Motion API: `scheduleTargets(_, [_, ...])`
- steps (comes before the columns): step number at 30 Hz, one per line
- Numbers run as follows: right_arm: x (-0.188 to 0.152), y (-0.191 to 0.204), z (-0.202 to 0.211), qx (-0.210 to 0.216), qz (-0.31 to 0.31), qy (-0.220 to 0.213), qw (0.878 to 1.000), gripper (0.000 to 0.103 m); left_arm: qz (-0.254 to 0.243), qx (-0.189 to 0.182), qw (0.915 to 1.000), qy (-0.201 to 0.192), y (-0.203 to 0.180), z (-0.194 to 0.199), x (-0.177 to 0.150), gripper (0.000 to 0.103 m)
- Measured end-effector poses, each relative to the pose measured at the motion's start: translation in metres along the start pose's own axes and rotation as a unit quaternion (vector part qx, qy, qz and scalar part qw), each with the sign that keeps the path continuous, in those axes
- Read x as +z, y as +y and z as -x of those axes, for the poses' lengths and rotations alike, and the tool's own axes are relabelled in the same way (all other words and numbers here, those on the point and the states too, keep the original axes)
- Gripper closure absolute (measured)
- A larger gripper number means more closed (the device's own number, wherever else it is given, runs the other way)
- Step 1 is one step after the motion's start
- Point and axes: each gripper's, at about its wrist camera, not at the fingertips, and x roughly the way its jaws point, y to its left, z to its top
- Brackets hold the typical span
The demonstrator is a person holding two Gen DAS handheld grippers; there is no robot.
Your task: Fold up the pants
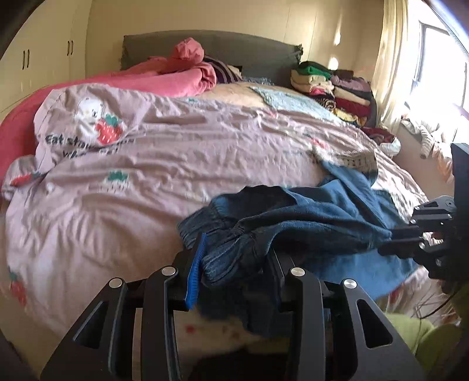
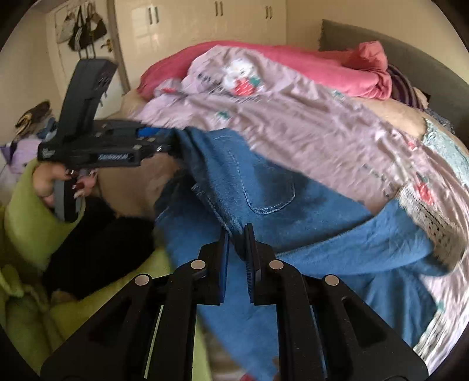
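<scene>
From the left wrist we look low along the fingers (image 1: pixel 195 272) up the bed (image 1: pixel 146 164) toward its headboard (image 1: pixel 205 49). From the right wrist we face leftward across it toward the wardrobe (image 2: pixel 205 20). Both close views share the blue pants (image 1: pixel 293 217) (image 2: pixel 263 190).

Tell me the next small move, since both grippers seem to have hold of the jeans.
Probably draw the two grippers apart to pull the waistband taut. The left gripper and right gripper are each shut on the jeans, which hang bunched over the pink bedsheet.
</scene>
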Motion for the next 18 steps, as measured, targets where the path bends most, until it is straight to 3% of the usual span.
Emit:
scheduleTargets(3, [-0.012,0.012,-0.003,0.021,-0.006,0.011,1.000,0.097,-0.001,0.005,0.9999,0.010,0.000,0.005,-0.013,0.066])
scheduleTargets(12, [-0.030,0.018,-0.020,0.024,-0.006,0.037,0.999,0.097,0.010,0.024,0.9976,0.063,0.008,-0.005,-0.042,0.054])
scheduleTargets(18, [-0.033,0.020,-0.015,0.034,-0.003,0.030,0.999,0.097,0.030,0.032,0.9981,0.043,0.011,0.027,-0.043,0.051])
